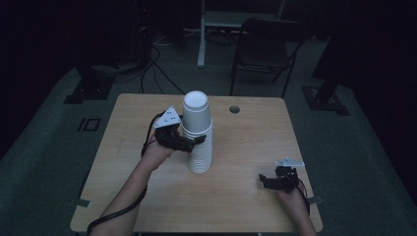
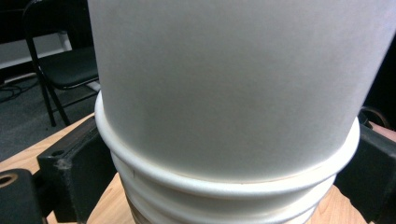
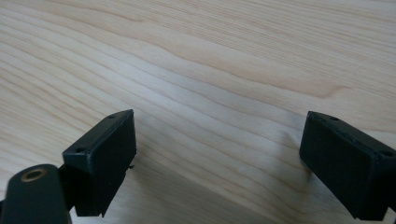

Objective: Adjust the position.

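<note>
A tall stack of white paper cups (image 1: 199, 147) stands upside down near the middle of the wooden table (image 1: 246, 142). The top cup (image 1: 197, 112) sits higher than the rest, its flat base facing up. My left gripper (image 1: 195, 142) reaches in from the left just under that cup's rim. In the left gripper view its black jaws press on both sides of the stacked rims (image 2: 224, 186), so it is shut on the stack. My right gripper (image 1: 262, 180) lies low over the table's front right, open. Its jaws stand wide apart above bare wood, my right gripper (image 3: 219, 154) holding nothing.
A small round hole (image 1: 234, 109) sits in the table top behind the stack. A black folding chair (image 1: 265, 46) and a white table leg (image 1: 201, 34) stand on the dark floor beyond. Cables (image 1: 152, 64) trail there.
</note>
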`<state>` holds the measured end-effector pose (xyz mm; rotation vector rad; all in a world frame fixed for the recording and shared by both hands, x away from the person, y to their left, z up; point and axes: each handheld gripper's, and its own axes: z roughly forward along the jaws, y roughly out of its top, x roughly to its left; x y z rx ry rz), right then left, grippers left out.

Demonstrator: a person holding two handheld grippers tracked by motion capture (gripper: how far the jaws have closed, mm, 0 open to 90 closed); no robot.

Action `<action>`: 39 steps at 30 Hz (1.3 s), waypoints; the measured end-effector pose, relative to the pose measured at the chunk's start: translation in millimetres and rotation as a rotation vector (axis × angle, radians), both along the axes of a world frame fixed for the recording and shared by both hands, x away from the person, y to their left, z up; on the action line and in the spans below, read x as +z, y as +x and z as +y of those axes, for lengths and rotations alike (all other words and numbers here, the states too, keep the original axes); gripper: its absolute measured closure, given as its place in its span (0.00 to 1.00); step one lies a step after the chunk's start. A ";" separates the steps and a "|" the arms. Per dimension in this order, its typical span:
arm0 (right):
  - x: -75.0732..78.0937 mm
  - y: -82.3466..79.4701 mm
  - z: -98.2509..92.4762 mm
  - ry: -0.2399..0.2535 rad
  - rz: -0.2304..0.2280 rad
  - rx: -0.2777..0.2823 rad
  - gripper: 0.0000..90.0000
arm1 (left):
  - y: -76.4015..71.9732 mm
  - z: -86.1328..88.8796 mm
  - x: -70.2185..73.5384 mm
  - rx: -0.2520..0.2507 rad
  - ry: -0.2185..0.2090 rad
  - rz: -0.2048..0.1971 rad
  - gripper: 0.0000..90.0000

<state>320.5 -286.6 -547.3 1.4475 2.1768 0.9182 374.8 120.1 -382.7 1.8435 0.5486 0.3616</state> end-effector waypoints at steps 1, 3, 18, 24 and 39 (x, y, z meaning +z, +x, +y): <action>0.0 0.0 0.0 0.000 0.000 0.000 0.12 | 0.0 0.0 0.0 0.000 0.000 0.000 0.05; 2.0 -0.5 2.1 -0.006 0.001 0.019 0.12 | 0.8 -0.2 0.0 0.001 -0.001 0.003 0.05; 30.4 -3.2 11.8 0.023 -0.028 0.150 0.14 | 1.4 -0.4 0.8 -0.002 0.007 0.006 0.05; 48.6 -2.0 17.5 0.062 -0.068 0.174 0.14 | 1.3 -0.5 1.2 -0.001 0.011 0.007 0.05; 95.5 1.6 48.2 0.135 -0.183 0.288 0.17 | 1.3 -0.3 1.9 -0.001 0.017 0.011 0.05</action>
